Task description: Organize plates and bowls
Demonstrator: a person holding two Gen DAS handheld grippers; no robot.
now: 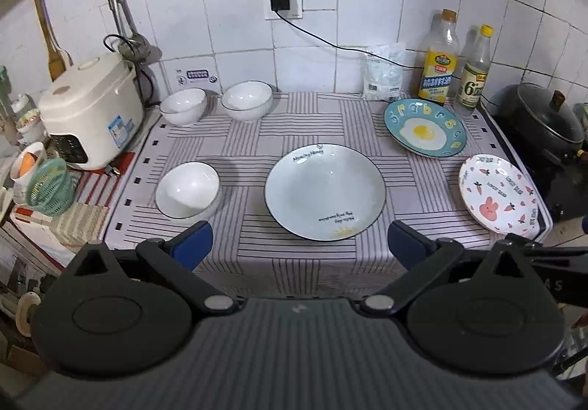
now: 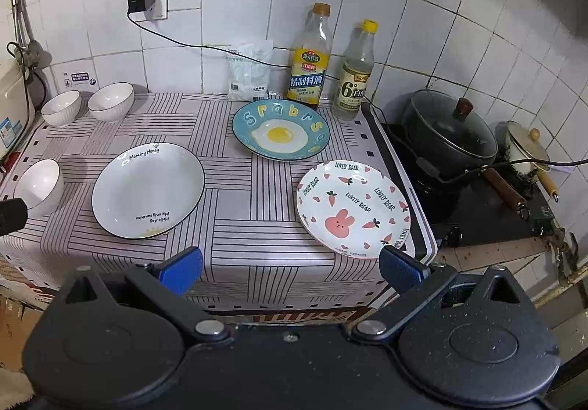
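Both the left gripper (image 1: 299, 244) and right gripper (image 2: 290, 270) hover empty, jaws spread, short of the white plate (image 1: 325, 191), with bowls left and plates right of it, unstacked

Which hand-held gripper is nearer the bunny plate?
Right. The right hand-held gripper has its right fingertip at the bunny plate rim; the left hand-held gripper faces the large white plate.

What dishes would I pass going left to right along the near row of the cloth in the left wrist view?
White bowl → big white plate → rabbit plate. Both grippers, left and right, are open and hold nothing.
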